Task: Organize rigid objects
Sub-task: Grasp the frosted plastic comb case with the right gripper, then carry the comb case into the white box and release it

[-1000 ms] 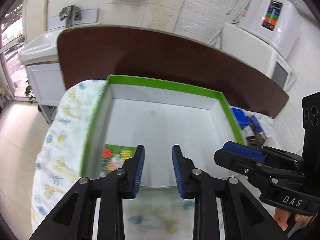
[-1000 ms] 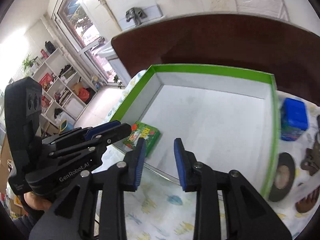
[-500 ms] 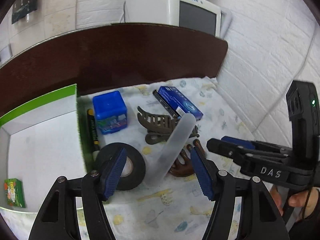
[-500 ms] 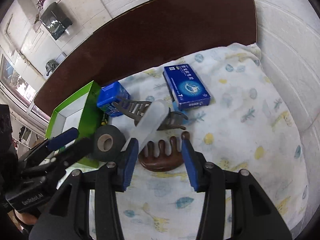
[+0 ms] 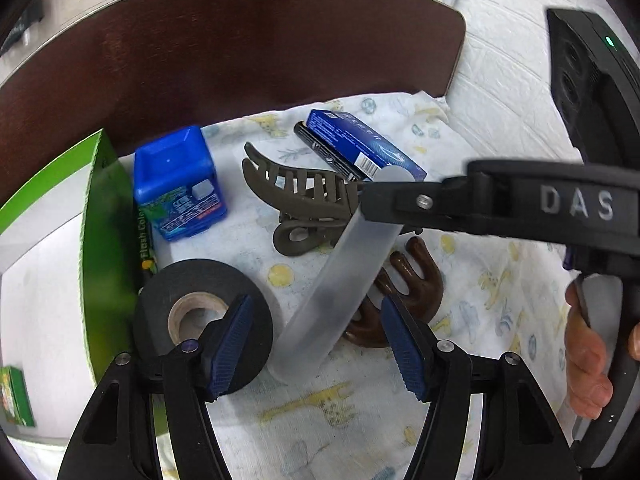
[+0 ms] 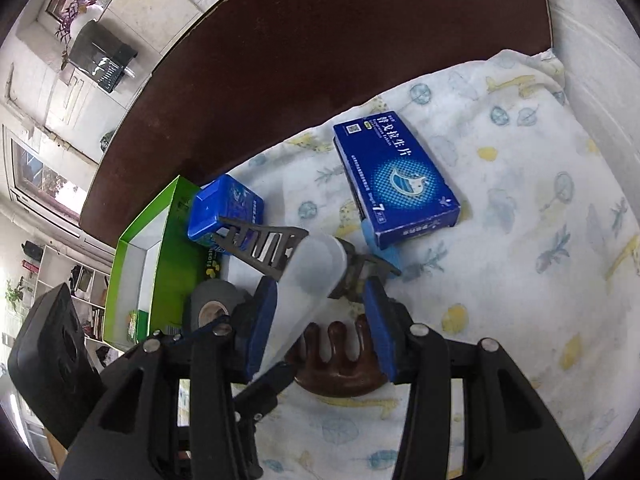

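A frosted translucent plastic tube case, long and round-ended, lies slantwise across a pile of small things on a white cotton cloth printed with pale giraffes and leaves, which covers the near part of a dark brown, smooth-topped table. Under the case sits a glossy dark brown wooden comb with thick rounded teeth, and beyond that a matte olive-grey plastic hair clip with curved prongs. The left claw stands released, its ribbed blue pads wide apart on either side of the case's lower end and clear of it. The right claw is also released, its blue pads flanking the case's middle; whether the left-hand pad grazes it cannot be told. In the left wrist view the right claw's black arm bears raised letters "DAS", with a hand on its grip. A roll of black matte tape with a tan cardboard core lies flat beside a green cardboard box with a white inside, whose wall reads "Flash Col…". A small green printed packet lies on the box floor. A shiny blue plastic cube-shaped tub with a printed label stands next to the box. Further back lies a flat blue cardboard carton with Chinese writing, a bird emblem and a "7".
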Action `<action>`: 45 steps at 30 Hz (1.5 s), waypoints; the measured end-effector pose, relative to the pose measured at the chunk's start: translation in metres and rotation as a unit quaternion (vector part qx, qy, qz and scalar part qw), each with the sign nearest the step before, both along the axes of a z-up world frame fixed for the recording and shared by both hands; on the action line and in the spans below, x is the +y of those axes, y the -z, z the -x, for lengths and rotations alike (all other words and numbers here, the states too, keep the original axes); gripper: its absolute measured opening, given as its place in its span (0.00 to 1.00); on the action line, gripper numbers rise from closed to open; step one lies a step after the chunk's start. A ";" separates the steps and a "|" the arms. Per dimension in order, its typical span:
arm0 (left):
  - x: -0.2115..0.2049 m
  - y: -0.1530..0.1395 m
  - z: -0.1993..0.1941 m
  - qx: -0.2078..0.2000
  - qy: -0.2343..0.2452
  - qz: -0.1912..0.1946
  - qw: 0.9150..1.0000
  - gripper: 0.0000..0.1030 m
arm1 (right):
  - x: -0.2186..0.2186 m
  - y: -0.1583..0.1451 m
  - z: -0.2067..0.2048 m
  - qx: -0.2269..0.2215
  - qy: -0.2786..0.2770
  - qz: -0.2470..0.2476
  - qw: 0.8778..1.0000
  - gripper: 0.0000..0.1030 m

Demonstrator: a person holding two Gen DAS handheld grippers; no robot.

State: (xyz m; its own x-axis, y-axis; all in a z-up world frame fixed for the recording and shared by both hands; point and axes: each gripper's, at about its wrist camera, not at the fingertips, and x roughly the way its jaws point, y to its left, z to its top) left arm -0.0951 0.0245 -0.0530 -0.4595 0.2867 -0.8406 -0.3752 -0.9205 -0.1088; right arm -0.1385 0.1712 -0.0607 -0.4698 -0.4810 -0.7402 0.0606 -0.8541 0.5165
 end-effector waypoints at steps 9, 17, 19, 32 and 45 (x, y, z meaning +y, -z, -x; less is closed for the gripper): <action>0.008 0.011 0.009 -0.030 0.028 -0.028 0.999 0.37 | -0.002 0.001 0.005 -0.006 0.016 -0.006 1.000 0.28; 0.009 0.009 -0.001 -0.036 0.048 -0.054 0.997 0.30 | 0.011 -0.007 -0.008 -0.006 0.012 0.041 0.999 0.13; 0.008 0.004 -0.004 -0.034 0.047 -0.059 0.997 0.30 | 0.012 -0.011 -0.010 -0.006 0.007 0.060 0.998 0.11; -0.066 -0.084 -0.028 0.054 0.004 -0.022 0.998 0.28 | -0.058 -0.089 -0.021 0.077 -0.085 0.100 0.988 0.11; -0.179 -0.055 -0.034 0.002 -0.088 0.016 0.996 0.28 | -0.206 -0.055 -0.002 0.027 -0.179 0.085 0.980 0.14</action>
State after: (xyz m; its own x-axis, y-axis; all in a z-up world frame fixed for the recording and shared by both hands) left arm -0.0615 -0.1543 0.0021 -0.5035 0.1747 -0.8461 -0.2083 -0.9750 -0.0774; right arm -0.1363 -0.0353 -0.0062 -0.2849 -0.7355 -0.6147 0.3709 -0.6759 0.6369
